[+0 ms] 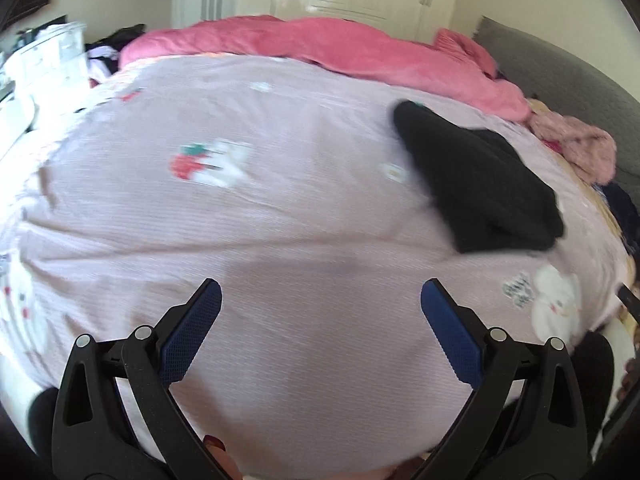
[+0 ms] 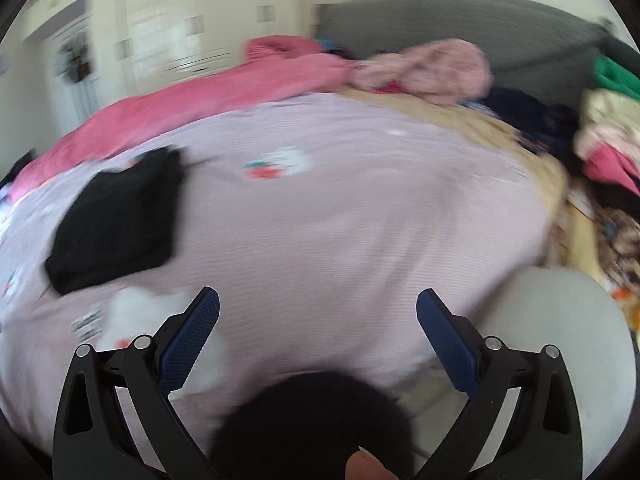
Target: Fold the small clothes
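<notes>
A folded black garment [image 1: 476, 180] lies on the pale pink printed bedsheet [image 1: 280, 200], to the right in the left wrist view and at the left [image 2: 116, 220] in the right wrist view. My left gripper [image 1: 320, 300] is open above bare sheet, well short of the garment, with nothing between its blue pads [image 1: 192, 336]. My right gripper [image 2: 318, 308] is also open and holds nothing; the black garment is far to its left. Both views are motion-blurred.
A rumpled pink blanket [image 1: 320, 44] runs along the far side of the bed, with a grey headboard [image 2: 460, 24] behind. Loose clothes pile at the right [image 2: 608, 148]. A dark rounded shape [image 2: 312, 424] and a fingertip sit low between the right fingers. White wardrobes stand at the back.
</notes>
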{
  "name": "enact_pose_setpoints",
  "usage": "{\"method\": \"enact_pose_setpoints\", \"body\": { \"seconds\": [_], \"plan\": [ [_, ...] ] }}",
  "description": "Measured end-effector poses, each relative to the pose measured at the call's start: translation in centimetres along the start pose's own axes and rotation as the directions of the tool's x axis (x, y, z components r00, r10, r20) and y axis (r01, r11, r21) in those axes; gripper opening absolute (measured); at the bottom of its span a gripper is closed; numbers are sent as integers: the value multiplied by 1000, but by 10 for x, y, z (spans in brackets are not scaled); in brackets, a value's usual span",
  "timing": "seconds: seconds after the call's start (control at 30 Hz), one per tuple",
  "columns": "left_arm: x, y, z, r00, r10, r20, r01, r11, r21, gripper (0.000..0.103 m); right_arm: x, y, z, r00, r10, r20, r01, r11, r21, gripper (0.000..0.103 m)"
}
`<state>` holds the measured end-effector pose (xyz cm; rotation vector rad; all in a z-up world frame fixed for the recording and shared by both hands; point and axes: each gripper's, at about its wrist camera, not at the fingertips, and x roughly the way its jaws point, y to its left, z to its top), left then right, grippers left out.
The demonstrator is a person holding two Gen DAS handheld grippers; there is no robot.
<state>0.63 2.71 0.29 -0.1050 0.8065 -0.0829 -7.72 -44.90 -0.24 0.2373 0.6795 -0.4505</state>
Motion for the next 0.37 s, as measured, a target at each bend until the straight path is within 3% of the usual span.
{"method": "enact_pose_setpoints", "body": {
  "seconds": [0.07, 0.13, 0.2, 0.33, 0.37],
  "plan": [
    [-2, 42, 12, 998, 57, 16, -56, 996, -62, 94, 5, -44, 2, 993, -118, -7, 118, 990, 82, 99],
    [-2, 81, 24, 992, 127, 21, -124, 986, -116, 94, 11, -106, 1, 962, -271, -32, 272, 946, 178, 99],
    [-1, 131, 38, 976, 218, 22, -211, 961, -178, 94, 17, -153, -4, 925, -370, -84, 379, 894, 240, 99],
    [11, 228, 69, 914, 406, -24, -397, 877, -270, 94, 37, -248, -19, 826, -512, -234, 563, 766, 311, 99],
    [15, 254, 79, 889, 455, -44, -447, 846, -291, 94, 44, -268, -22, 798, -541, -267, 602, 735, 311, 99]
  ]
}}
